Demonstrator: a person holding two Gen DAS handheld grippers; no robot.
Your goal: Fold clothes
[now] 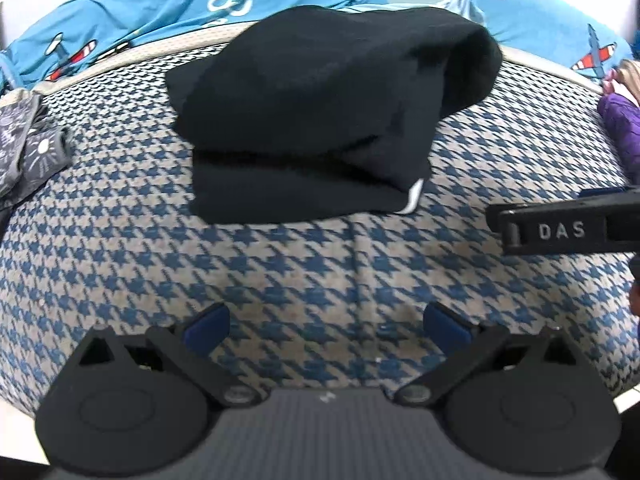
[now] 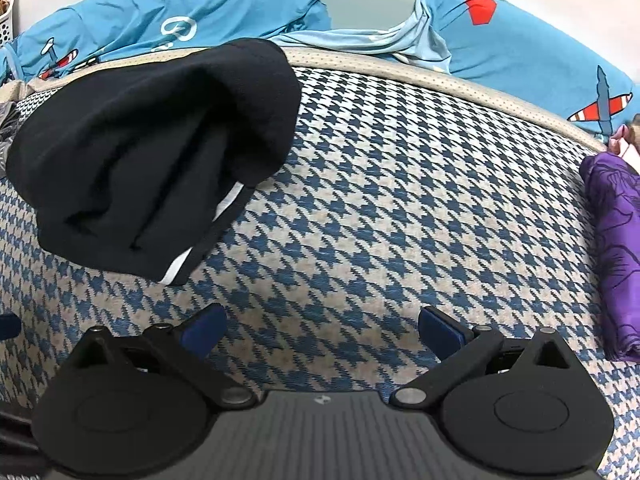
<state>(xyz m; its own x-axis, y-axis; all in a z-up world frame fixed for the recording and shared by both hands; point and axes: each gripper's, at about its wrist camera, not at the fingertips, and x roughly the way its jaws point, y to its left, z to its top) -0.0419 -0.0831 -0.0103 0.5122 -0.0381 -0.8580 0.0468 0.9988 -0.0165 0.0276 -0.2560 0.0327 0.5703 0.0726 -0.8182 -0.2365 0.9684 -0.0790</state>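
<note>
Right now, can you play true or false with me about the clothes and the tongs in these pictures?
1. The black garment lies folded on the checked cover. True.
2. The left tongs are pinching the black garment. False: they are open and hold nothing.
3. A purple cloth lies at the right side. True.
4. The right tongs are shut. False: they are open, above bare checked cover.
5. The blue fabric behind has planes printed on it. True.
</note>
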